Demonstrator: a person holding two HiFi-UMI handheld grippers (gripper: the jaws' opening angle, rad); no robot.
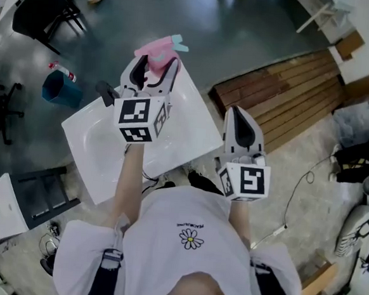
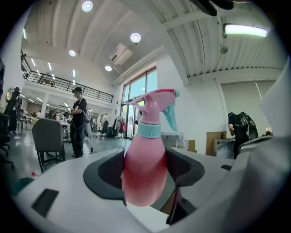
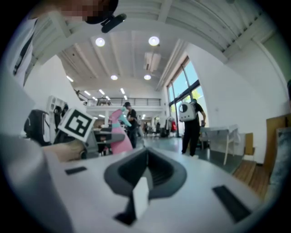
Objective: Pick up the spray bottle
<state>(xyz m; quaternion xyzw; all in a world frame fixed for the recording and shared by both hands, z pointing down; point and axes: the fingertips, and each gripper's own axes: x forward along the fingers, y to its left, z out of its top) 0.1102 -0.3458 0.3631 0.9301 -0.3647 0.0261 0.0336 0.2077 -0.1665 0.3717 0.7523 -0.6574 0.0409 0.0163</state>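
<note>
White surface (image 1: 95, 146) over dark floor (image 1: 232, 26). Left gripper (image 1: 155, 65) clamped on pink spray bottle (image 2: 145, 159), upright. Right gripper (image 1: 240, 124), near right, jaws together, holding nothing.

Site, as I log it from my remote station: a large open-plan lab or workshop hall. The left gripper view lists round ceiling lights (image 2: 135, 37) on a high roof, a railed mezzanine (image 2: 68, 84), tall windows (image 2: 138, 98), a grey chair (image 2: 47, 136) and people standing about. The head view lists a white table (image 1: 96, 143) at centre, a black office chair (image 1: 46, 9) at eleven o'clock, a blue bin (image 1: 60, 90) at ten, wooden decking (image 1: 284, 94) at two and a floor cable (image 1: 295, 197) at four.
</note>
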